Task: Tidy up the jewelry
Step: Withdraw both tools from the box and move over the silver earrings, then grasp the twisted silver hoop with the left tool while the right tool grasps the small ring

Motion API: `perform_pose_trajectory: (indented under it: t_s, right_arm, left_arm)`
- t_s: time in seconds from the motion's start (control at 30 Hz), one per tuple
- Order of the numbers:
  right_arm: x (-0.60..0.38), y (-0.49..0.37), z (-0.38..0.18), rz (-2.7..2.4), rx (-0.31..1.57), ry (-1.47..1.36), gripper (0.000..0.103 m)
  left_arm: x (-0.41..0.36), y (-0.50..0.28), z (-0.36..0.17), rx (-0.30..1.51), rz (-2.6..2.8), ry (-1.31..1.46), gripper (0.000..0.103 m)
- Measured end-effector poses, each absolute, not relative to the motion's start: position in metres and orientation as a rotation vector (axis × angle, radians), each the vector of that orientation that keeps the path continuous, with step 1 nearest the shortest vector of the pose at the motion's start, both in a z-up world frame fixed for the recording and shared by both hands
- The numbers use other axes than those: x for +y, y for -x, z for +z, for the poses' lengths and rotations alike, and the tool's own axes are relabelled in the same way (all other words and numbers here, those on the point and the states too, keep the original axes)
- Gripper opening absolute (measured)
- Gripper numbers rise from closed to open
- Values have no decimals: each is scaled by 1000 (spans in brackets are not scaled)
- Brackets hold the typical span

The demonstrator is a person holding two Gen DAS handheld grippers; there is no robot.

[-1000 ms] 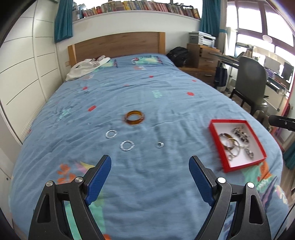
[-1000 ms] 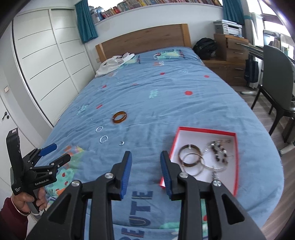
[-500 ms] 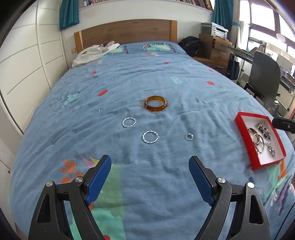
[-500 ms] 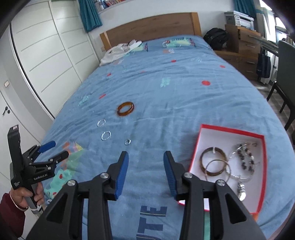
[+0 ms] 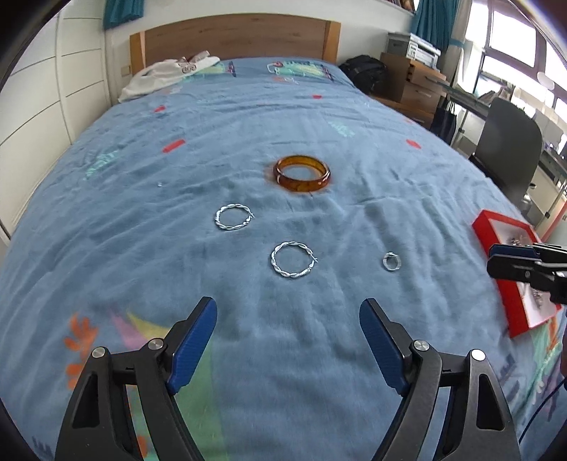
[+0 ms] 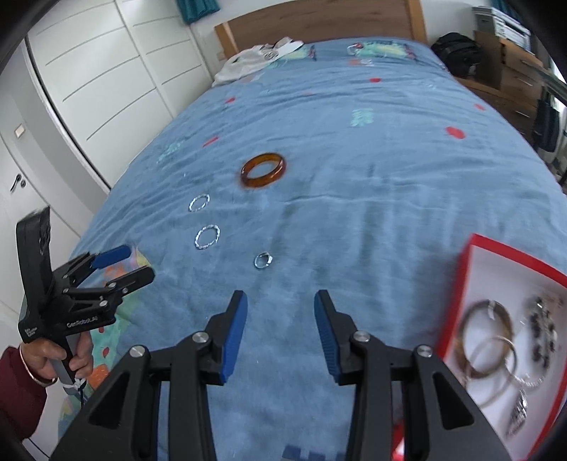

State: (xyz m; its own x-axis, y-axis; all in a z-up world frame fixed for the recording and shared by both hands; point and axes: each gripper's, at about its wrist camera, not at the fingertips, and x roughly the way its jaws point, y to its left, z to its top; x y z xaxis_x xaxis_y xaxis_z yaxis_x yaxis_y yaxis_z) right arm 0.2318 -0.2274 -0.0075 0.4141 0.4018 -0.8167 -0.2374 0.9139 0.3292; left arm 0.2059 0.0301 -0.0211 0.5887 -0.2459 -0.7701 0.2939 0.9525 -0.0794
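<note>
Small silver ring (image 6: 263, 261) lies just ahead of the unclenched, empty right gripper (image 6: 280, 321).

Pretty clearly someone's bedroom at home: a big bed (image 5: 248, 142) with a blue patterned bedspread and a wooden headboard (image 5: 230, 37), white built-in wardrobe doors (image 6: 117, 71) along one side, teal curtains (image 5: 430, 17), a wooden chest of drawers (image 5: 411, 79) with a black backpack (image 5: 365, 71) beside it, plus a dark desk chair (image 5: 506, 142) by the window.
</note>
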Motion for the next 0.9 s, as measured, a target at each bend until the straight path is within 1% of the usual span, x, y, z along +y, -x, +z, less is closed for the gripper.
perform_pose_trajectory:
  t_s: [0.27,0.57,0.67,0.73,0.77,0.83,0.87,0.9]
  right_arm:
    - [-206,-262,-46,474,1112,-139,38]
    - [-176,-287,-72,522,1121,-81,38]
    - [-171,-290,-76,508,1119,-58,38]
    - [-168,-290,-77,505,1113,-35,38]
    - [-166,-289,-77,503,1112,-21,38]
    - [-165,-287,-77,499,1106,1,37]
    - [-164,-285,-77,498,1103,17,36]
    - [-162,-286,-77,495,1101,27,32]
  left_arm:
    - [20,-251,-59,944,-306,-89,77]
    - [15,-272,-71,935,-318,-87,76]
    - [13,-273,-73,927,-325,-101,71]
    - [11,-272,-73,921,-333,-109,64]
    - [10,-271,-73,919,-337,-110,63]
    - [9,-271,-72,916,-343,-110,55]
    - [9,-271,-72,915,-347,-110,52]
    - [8,-270,-72,915,-350,-110,48]
